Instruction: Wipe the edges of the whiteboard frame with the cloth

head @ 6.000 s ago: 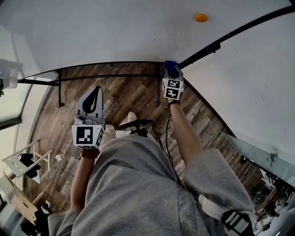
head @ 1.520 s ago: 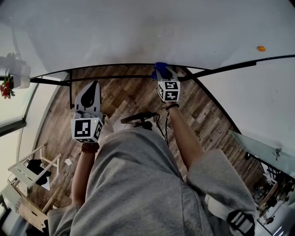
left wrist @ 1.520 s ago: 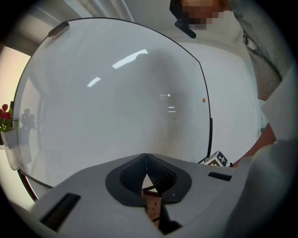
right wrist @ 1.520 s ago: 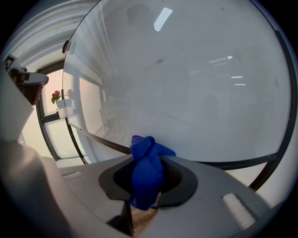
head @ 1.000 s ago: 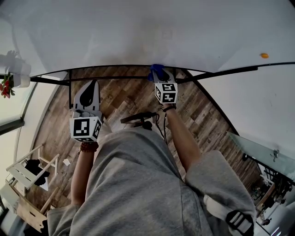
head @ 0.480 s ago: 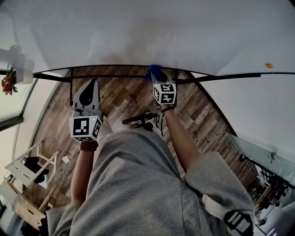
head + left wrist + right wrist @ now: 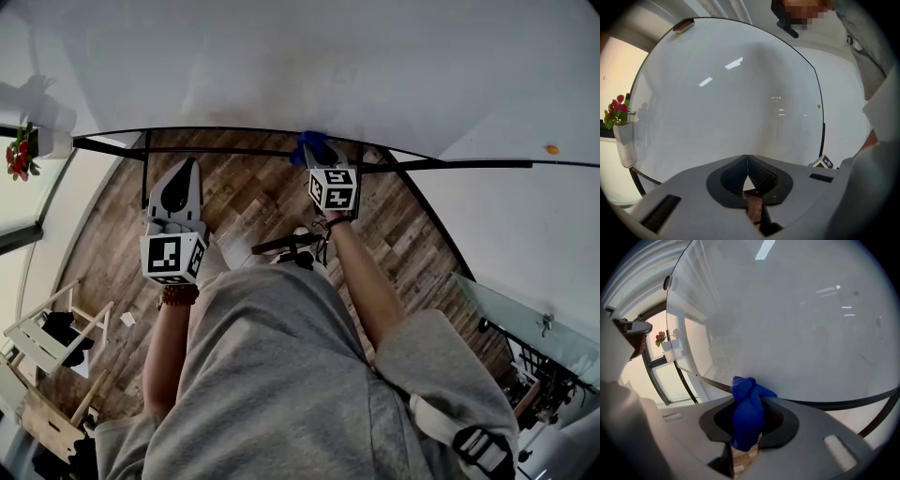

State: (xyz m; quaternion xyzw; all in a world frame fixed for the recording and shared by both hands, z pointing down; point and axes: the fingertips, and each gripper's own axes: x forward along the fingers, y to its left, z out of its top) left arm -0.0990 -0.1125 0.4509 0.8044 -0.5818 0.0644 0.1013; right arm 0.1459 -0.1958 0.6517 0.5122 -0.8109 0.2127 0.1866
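blue cloth at the board's bottom edge

the right gripper (image 7: 322,161) view shows its jaws clamped on the blue cloth (image 7: 746,413), whose bunched top touches the black whiteboard frame (image 7: 825,404). the head view catches only a blue tuft there. the left gripper (image 7: 747,161) view shows its jaws closed together, empty.

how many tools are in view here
2. The left tool hangs shut and empty over the floor; the right tool holds a blue cloth against the whiteboard frame. Neither is hidden.
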